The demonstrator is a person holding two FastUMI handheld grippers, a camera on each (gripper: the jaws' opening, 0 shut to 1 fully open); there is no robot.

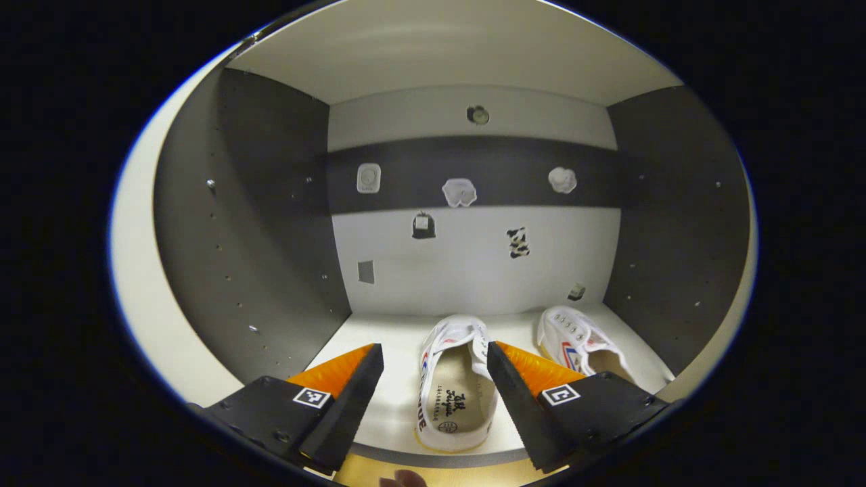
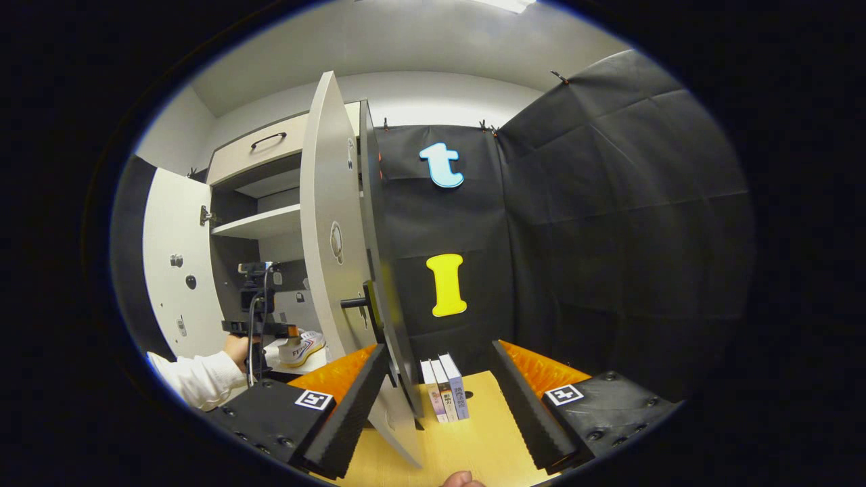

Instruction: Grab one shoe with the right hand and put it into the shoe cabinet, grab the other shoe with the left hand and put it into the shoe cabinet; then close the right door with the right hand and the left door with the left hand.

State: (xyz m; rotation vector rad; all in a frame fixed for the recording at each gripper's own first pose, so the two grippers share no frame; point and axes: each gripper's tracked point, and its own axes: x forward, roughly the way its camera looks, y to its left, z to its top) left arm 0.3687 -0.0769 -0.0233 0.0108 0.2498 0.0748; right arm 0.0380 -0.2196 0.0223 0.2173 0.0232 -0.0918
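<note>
Two white canvas shoes stand side by side on the floor of the shoe cabinet (image 1: pixel 379 325), toes toward the back wall. The near shoe (image 1: pixel 453 389) lies between the fingers of my left gripper (image 1: pixel 434 352), which is open; the right finger sits beside the shoe's edge. The second shoe (image 1: pixel 575 341) is further right. In the right gripper view, my right gripper (image 2: pixel 438 348) is open and holds nothing, just in front of the edge of the open right door (image 2: pixel 331 237) with its knob (image 2: pixel 352 303). The left gripper (image 2: pixel 254 325) and a white sleeve (image 2: pixel 196 375) reach into the cabinet by a shoe (image 2: pixel 301 348).
The left door (image 2: pixel 172 270) stands wide open. A shelf (image 2: pixel 260 222) and a drawer (image 2: pixel 257 152) sit above the shoe compartment. Three books (image 2: pixel 443 389) stand on the wooden surface (image 2: pixel 473 439) against the black cloth wall, right of the door.
</note>
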